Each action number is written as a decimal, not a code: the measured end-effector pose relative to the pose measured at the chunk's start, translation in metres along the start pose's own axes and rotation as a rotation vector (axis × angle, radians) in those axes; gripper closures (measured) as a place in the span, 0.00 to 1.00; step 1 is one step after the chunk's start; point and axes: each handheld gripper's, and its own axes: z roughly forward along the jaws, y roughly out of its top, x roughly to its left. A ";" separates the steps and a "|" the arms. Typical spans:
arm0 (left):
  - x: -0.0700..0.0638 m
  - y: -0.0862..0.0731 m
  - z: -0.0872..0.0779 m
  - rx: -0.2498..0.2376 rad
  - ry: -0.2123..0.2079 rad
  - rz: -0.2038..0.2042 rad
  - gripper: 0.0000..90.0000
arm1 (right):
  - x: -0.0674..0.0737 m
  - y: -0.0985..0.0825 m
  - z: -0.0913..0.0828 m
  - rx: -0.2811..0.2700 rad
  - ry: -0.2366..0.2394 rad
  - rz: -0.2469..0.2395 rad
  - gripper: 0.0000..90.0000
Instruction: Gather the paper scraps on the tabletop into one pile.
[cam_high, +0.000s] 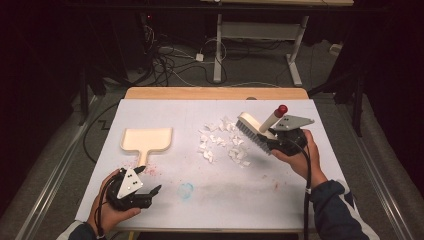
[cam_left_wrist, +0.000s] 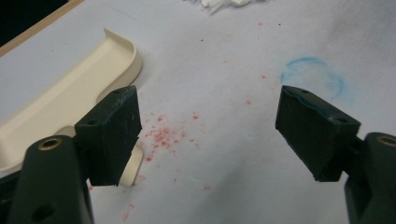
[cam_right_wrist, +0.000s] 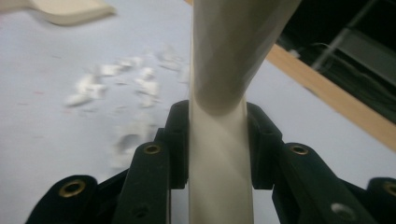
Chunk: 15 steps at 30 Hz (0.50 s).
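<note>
The right hand-held gripper (cam_high: 272, 142) is clamped on the cream handle of a brush (cam_high: 255, 131); in the right gripper view its two black jaws press on either side of that handle (cam_right_wrist: 218, 154). The brush is tilted, with its dark bristle row facing down and toward the scattered paper, and its red-tipped handle end (cam_high: 281, 109) points up and away toward the far right corner of the desk (cam_high: 165, 107). The bristles sit just beside the right-hand side of a loose patch of white paper scraps (cam_high: 220, 140), which lies a little right of the middle of the desk.

The left hand-held gripper (cam_high: 150, 180) is near the front left corner of the desk, its jaws standing wide apart with nothing between them. In the left gripper view one jaw sits just over the end of the handle of a cream dustpan (cam_left_wrist: 60, 100); whether it touches the handle cannot be told. The dustpan (cam_high: 146, 139) lies flat on the left half of the desk, its handle pointing toward the front edge. Red specks (cam_left_wrist: 163, 135) dot the white surface beside that handle, and a faint blue ring (cam_left_wrist: 312, 77) marks the desk near the front middle.
</note>
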 end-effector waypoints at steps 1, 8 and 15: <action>0.000 0.001 0.001 0.006 0.004 0.003 0.25 | -0.003 0.002 0.005 0.018 -0.031 -0.012 0.75; -0.003 0.003 0.006 0.022 0.003 0.021 0.25 | -0.026 0.012 0.043 0.093 -0.150 -0.064 0.75; -0.001 0.005 0.013 0.032 -0.009 0.020 0.25 | -0.039 0.016 0.082 0.145 -0.231 -0.090 0.75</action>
